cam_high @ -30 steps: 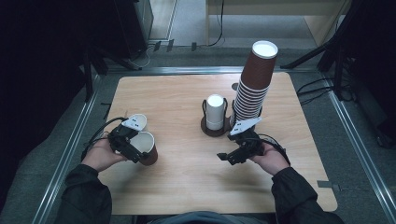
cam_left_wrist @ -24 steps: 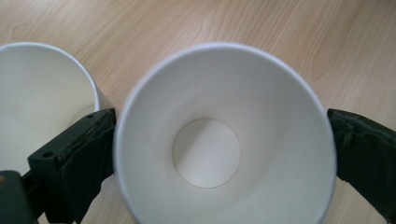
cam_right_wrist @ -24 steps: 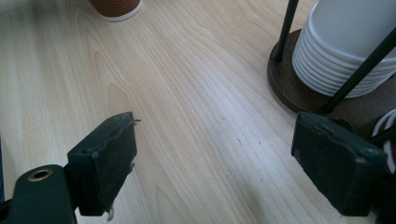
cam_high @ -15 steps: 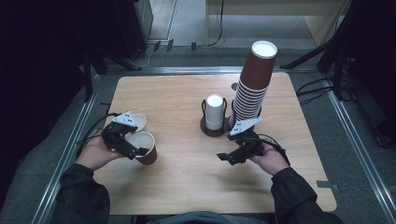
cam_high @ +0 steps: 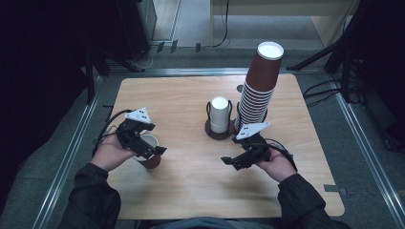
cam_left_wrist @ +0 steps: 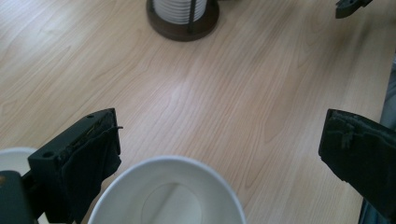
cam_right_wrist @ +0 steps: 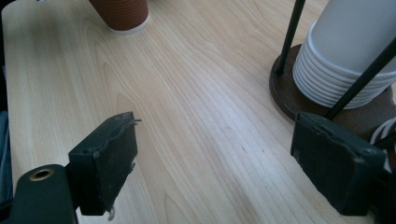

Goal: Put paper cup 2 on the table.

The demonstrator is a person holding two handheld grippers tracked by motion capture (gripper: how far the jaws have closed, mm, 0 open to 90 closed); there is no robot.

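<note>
A brown paper cup (cam_high: 152,159) with a white inside stands upright at the table's left front. My left gripper (cam_high: 145,143) is open and hovers over it. In the left gripper view the cup's rim (cam_left_wrist: 168,196) lies low between the wide-apart jaws, clear of the right one. My right gripper (cam_high: 232,151) is open and holds nothing, just in front of the tall stack of brown cups (cam_high: 260,86). The right gripper view shows its jaws spread over bare wood, with the lone cup (cam_right_wrist: 121,14) far ahead.
A wire holder with a dark round base (cam_high: 211,130) stands mid-table and carries a stack of white lids (cam_high: 219,113); it is close on the right in the right gripper view (cam_right_wrist: 345,51). Another white rim (cam_left_wrist: 9,156) peeks in beside my left jaw. Table edges lie near both forearms.
My left hand has shifted right and turned, so the gripper now sits over the brown cup. The right hand and the cup have stayed put.
</note>
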